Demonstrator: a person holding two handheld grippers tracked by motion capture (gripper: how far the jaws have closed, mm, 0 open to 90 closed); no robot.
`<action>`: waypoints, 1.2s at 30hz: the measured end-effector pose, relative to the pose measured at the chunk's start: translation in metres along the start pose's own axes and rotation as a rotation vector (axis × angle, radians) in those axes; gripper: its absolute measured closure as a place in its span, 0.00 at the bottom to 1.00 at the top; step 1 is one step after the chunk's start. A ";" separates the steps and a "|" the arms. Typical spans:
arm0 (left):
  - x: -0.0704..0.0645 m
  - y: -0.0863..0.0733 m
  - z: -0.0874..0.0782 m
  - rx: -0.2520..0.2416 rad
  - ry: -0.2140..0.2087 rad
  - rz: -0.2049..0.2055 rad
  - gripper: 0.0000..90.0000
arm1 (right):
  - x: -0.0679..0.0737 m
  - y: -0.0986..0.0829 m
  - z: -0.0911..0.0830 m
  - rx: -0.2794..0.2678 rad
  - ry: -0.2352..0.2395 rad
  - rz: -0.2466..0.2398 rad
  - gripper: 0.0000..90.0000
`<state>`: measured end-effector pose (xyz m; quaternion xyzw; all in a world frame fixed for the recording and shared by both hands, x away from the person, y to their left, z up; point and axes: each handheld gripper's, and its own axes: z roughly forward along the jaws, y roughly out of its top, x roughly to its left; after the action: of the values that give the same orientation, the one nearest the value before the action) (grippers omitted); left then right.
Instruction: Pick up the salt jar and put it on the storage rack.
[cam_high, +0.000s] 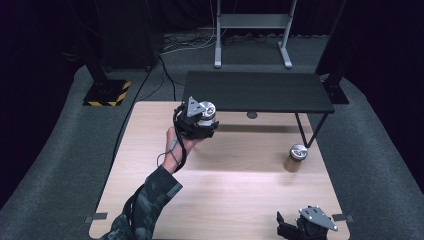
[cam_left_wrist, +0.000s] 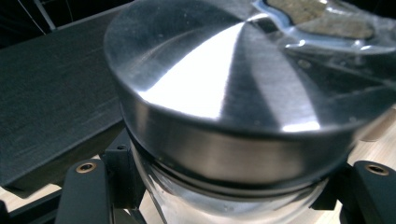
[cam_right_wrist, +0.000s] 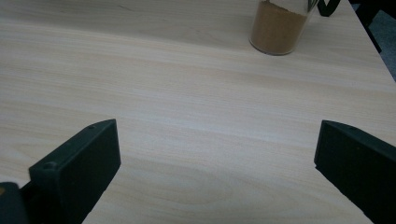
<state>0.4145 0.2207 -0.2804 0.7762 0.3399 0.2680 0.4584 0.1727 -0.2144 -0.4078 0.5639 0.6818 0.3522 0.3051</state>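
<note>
My left gripper (cam_high: 202, 124) is raised above the wooden table (cam_high: 150, 190) and is shut on a glass jar (cam_left_wrist: 224, 200) with a brushed metal lid (cam_high: 205, 108). Up close in the left gripper view, that lid (cam_left_wrist: 224, 88) sits between the two black jaws, near the edge of the black shelf (cam_left_wrist: 51, 107). A second jar (cam_high: 295, 158), full of brown powder and with a metal lid, stands on the table by the shelf's right leg. My right gripper (cam_high: 295, 227) rests at the table's front right, jaws wide open, with the brown jar (cam_right_wrist: 279, 25) far ahead of it.
A low black shelf (cam_high: 257, 91) on thin legs stands over the table's back edge. A small dark round spot (cam_high: 252, 115) lies under it. Grey carpet surrounds the table, with a metal stand (cam_high: 252, 30) and cables behind it.
</note>
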 end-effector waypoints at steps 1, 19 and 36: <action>0.001 0.001 0.000 -0.002 0.001 -0.003 0.35 | 0.000 0.000 0.000 0.001 0.001 0.000 0.00; 0.008 0.026 -0.002 -0.018 -0.008 0.011 0.35 | -0.002 0.000 -0.001 0.004 -0.007 0.008 0.00; 0.015 0.058 0.011 -0.012 0.008 0.010 0.35 | -0.003 0.000 0.000 0.009 -0.007 0.008 0.00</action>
<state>0.4486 0.2064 -0.2314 0.7741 0.3362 0.2752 0.4604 0.1730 -0.2171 -0.4081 0.5692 0.6801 0.3482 0.3037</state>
